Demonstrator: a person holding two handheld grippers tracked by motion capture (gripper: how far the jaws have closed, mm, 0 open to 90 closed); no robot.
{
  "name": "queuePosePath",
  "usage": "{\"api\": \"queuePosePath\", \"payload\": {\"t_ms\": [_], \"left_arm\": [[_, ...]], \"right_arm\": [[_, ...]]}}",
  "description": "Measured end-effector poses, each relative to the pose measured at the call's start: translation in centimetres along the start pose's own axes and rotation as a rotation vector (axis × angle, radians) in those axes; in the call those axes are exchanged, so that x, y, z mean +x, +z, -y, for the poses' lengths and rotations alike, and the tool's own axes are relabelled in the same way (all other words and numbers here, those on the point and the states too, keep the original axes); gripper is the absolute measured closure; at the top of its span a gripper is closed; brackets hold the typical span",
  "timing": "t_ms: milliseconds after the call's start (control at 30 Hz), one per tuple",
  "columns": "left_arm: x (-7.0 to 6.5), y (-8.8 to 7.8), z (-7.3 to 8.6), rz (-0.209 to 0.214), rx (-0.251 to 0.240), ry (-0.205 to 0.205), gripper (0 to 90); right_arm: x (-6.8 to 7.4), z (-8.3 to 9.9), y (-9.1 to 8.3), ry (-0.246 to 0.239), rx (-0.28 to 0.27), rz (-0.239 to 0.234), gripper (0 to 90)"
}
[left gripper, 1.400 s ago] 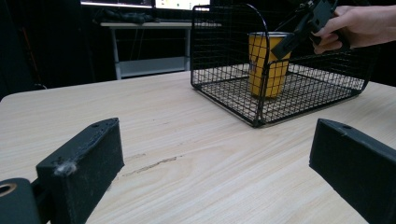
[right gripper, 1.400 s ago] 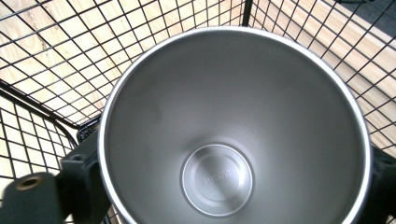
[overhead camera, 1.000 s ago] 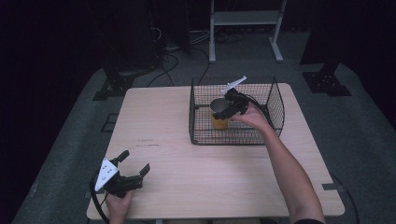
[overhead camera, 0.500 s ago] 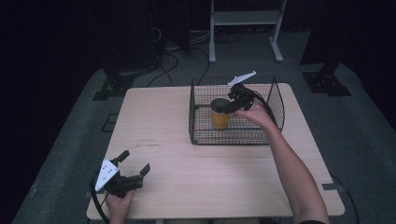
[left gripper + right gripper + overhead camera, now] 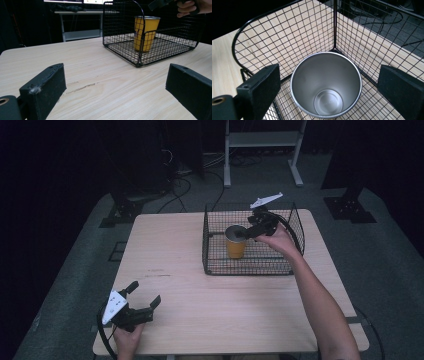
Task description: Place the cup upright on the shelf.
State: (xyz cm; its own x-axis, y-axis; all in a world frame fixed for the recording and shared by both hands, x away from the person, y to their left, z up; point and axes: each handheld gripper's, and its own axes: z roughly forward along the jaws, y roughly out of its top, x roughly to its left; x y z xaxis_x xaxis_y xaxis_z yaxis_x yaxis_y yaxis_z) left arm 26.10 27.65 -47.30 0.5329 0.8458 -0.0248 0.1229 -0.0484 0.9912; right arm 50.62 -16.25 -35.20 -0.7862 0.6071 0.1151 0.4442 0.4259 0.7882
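Both fingers [image 5: 259, 85] astride cup [image 5: 325, 85], apart.

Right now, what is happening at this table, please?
A person works with two handheld grippers. The right gripper hovers open just above a yellow cup, which stands upright inside the black wire basket; its jaws do not touch the cup. The left gripper, also open, rests low at the near edge of the wooden table, holding nothing.
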Motion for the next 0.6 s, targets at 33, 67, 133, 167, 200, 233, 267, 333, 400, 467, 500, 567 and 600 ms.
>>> {"api": "queuePosePath", "payload": {"t_ms": [33,67,133,167,200,233,267,333,400,467,500,567,600], "left_arm": [[0.0,0.0,0.0,-0.001,-0.001,0.0,2.2],[0.0,0.0,0.0,-0.001,-0.001,0.0,2.2],[0.0,0.0,0.0,0.002,-0.002,-0.001,2.2],[0.0,0.0,0.0,0.003,-0.002,-0.001,2.2],[0.0,0.0,0.0,0.004,-0.001,0.001,2.2],[-0.1,0.0,0.0,0.004,-0.001,0.002,2.2],[-0.1,0.0,0.0,0.004,-0.001,0.001,2.2],[-0.1,0.0,0.0,0.004,0.0,0.001,2.2],[-0.1,0.0,0.0,0.004,0.0,0.001,2.2],[-0.1,0.0,0.0,0.003,0.001,0.002,2.2],[-0.1,0.0,0.0,0.001,0.001,0.002,2.2],[-0.1,0.0,0.0,0.001,0.0,0.002,2.2],[-0.1,0.0,0.0,0.0,0.0,0.002,2.2]], "right_arm": [[0.0,0.0,-0.1,0.005,0.001,0.0,4.3],[0.0,0.0,-0.1,0.005,0.001,0.0,4.3],[0.1,0.1,-0.4,0.006,0.012,0.001,4.3],[0.3,0.1,-0.7,0.007,0.014,0.003,4.4],[0.4,0.1,-0.9,0.01,0.007,0.0,5.0],[0.5,0.2,-1.1,0.009,-0.002,-0.003,5.1],[0.6,0.3,-1.3,0.006,-0.005,-0.002,5.1],[0.6,0.4,-1.6,0.008,-0.004,-0.002,5.1],[0.6,0.6,-2.0,0.012,-0.007,0.0,5.1],[0.6,0.7,-2.1,0.016,-0.006,-0.002,5.5],[0.6,0.9,-2.3,0.018,0.003,0.008,6.6],[0.6,1.0,-2.5,0.017,0.007,0.007,6.5],[0.6,1.1,-2.6,0.018,0.006,0.006,6.6]]}}
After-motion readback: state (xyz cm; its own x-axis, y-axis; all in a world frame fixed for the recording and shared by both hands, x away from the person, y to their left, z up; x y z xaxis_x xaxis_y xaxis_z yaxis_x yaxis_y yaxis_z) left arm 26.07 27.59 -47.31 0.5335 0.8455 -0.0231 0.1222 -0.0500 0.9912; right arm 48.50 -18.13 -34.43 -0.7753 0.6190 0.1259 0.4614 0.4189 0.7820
